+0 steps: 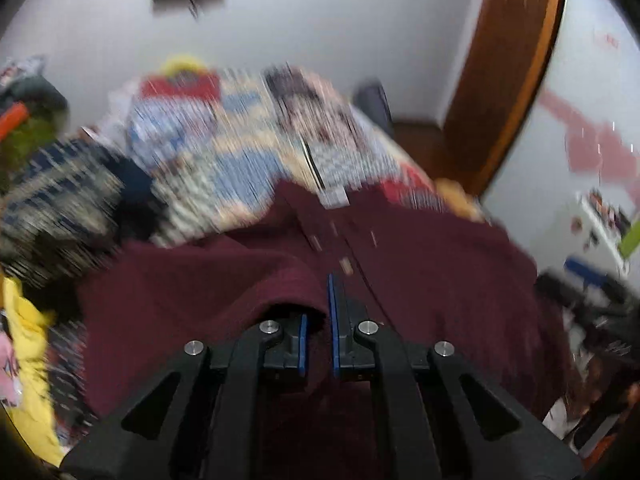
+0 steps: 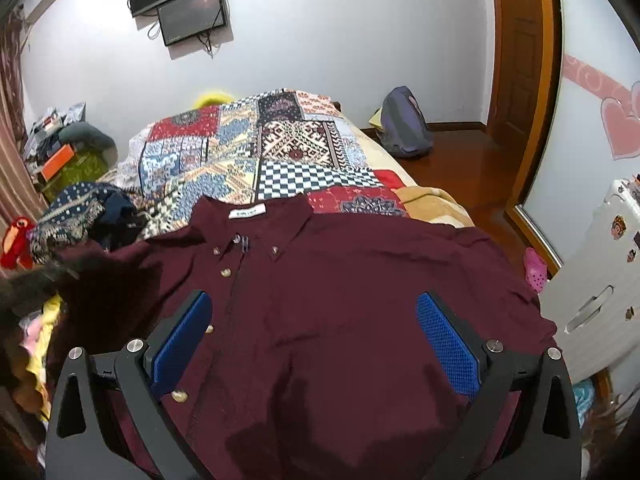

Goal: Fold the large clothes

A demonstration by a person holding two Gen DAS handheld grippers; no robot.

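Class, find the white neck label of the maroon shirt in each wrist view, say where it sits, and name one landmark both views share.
Left wrist view: the white neck label is blurred, just above centre, at the top of the maroon shirt.
Right wrist view: the label is sharp, left of centre, inside the collar.
Shared landmark: the patchwork quilt behind the collar.

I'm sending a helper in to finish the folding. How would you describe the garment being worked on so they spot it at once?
Start at the bed with the patchwork quilt. Spread across its near end lies the maroon button-up shirt, collar toward the quilt, a white label inside the neck. Unlike the dark patterned cloth bunched at its left, it is plain, one colour, with pale buttons down the front.
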